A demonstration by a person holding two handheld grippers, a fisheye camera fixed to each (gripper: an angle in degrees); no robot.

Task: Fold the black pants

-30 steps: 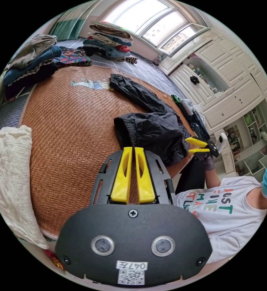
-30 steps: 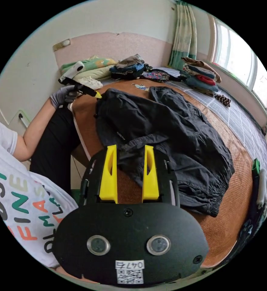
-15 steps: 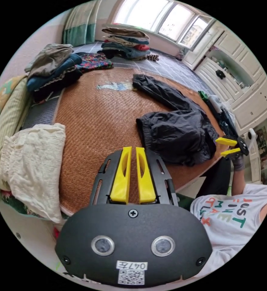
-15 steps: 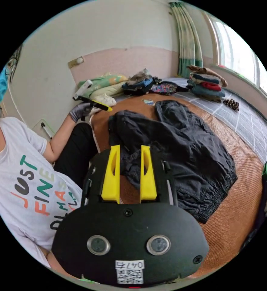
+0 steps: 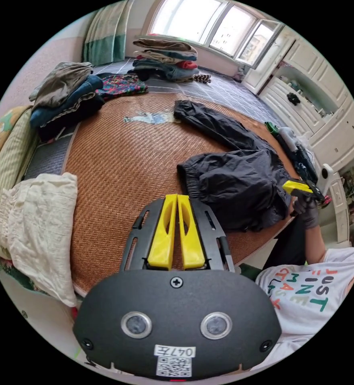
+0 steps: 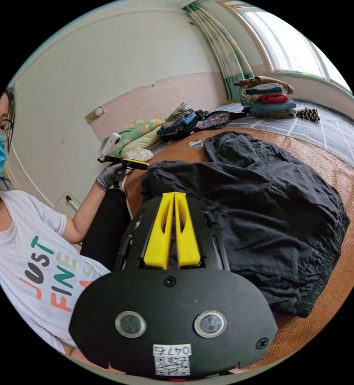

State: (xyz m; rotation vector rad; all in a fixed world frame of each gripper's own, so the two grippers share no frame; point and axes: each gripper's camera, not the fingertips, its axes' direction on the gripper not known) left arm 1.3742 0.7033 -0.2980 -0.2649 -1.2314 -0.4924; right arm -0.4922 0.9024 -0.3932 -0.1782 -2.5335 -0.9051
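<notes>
We see the black pants (image 5: 233, 176) lying bunched on the woven mat (image 5: 116, 168), toward its near edge. Our left gripper (image 5: 178, 198) hovers over the mat beside the pants, jaws clenched on nothing. Our right gripper (image 6: 174, 196) is pinched together at the pants' edge; a grasp we cannot tell.

both tongs, left (image 5: 178, 196) and right (image 6: 174, 195), have jaws pressed together.

A woven rattan mat (image 5: 116, 160) is covering the bed, with black pants (image 5: 233, 176) lying crumpled on it near a cream cloth (image 5: 36, 224) and folded clothes stacks (image 5: 60, 92).
</notes>
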